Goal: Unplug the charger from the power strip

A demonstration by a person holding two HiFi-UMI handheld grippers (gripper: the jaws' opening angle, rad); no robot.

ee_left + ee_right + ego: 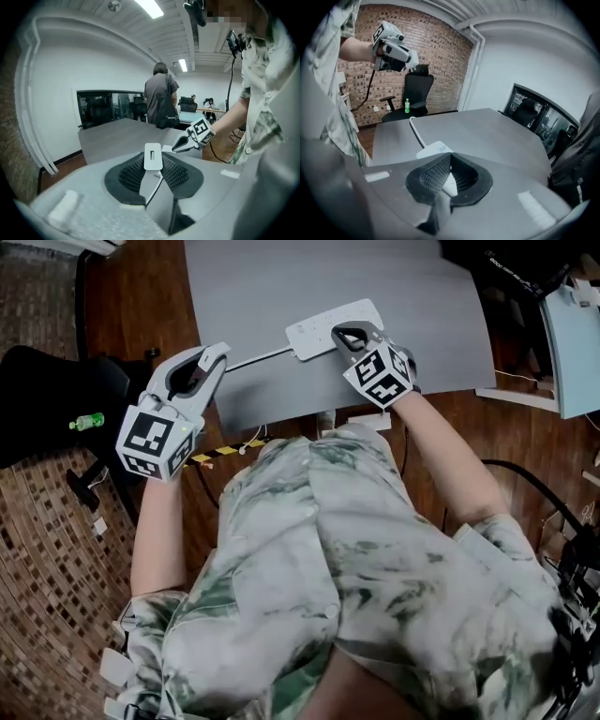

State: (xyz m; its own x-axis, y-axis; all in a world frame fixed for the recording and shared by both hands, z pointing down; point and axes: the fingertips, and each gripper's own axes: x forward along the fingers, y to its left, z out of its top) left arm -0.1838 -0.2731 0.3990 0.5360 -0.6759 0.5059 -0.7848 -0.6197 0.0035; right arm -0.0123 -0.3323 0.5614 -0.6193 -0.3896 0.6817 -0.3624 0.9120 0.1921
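Observation:
The white power strip (319, 332) lies near the front edge of the grey table (281, 287), its white cable (258, 356) running off to the left. My right gripper (350, 334) hovers just above the strip's near end with its jaws shut and empty; in the right gripper view (449, 161) the strip (433, 149) shows beyond the tips. My left gripper (216, 354) is raised off the table's left side. In the left gripper view (153, 161) its pads press on the white charger (153, 152), whose thin cable hangs down between them.
A black office chair (56, 399) with a green bottle (86, 421) stands left of the table. Yellow-black tape (211, 456) marks the wooden floor. A white desk (572, 343) is at the right. A person (161, 101) stands at the table's far end.

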